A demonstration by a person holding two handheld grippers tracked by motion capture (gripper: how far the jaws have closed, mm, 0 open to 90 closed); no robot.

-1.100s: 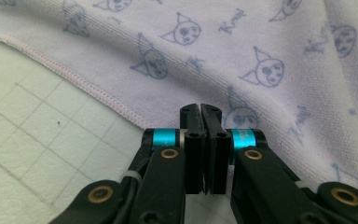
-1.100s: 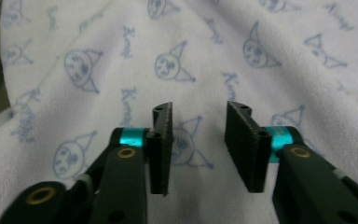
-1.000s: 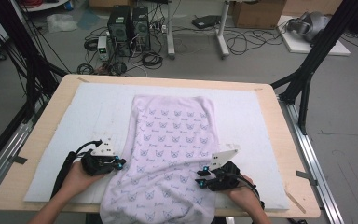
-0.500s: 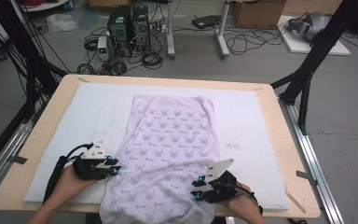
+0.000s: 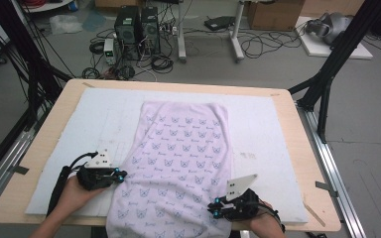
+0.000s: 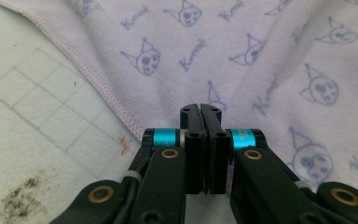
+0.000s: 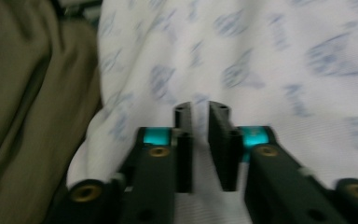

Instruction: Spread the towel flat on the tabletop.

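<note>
A pale lilac towel [image 5: 183,153] printed with small blue cat faces lies lengthwise on the white mat [image 5: 263,129], and its near end hangs over the table's front edge. My left gripper [image 5: 123,174] sits at the towel's left edge. In the left gripper view the jaws [image 6: 200,109] have just been closing and now meet, with the towel [image 6: 261,56] puckering toward their tips. My right gripper [image 5: 213,208] is over the towel's near right corner. Its jaws [image 7: 200,109] have been closing too, and a narrow gap with towel cloth [image 7: 261,56] showing through is left.
The mat covers most of a wooden table [image 5: 305,163]. Olive cloth of the person's clothing [image 7: 28,116] is at the left of the right gripper view. Computer towers [image 5: 136,25], cables and black frame legs [image 5: 327,84] stand on the floor beyond the table.
The right gripper has slid toward the table's near edge along the towel's right side. The left gripper has stayed at the towel's left edge.
</note>
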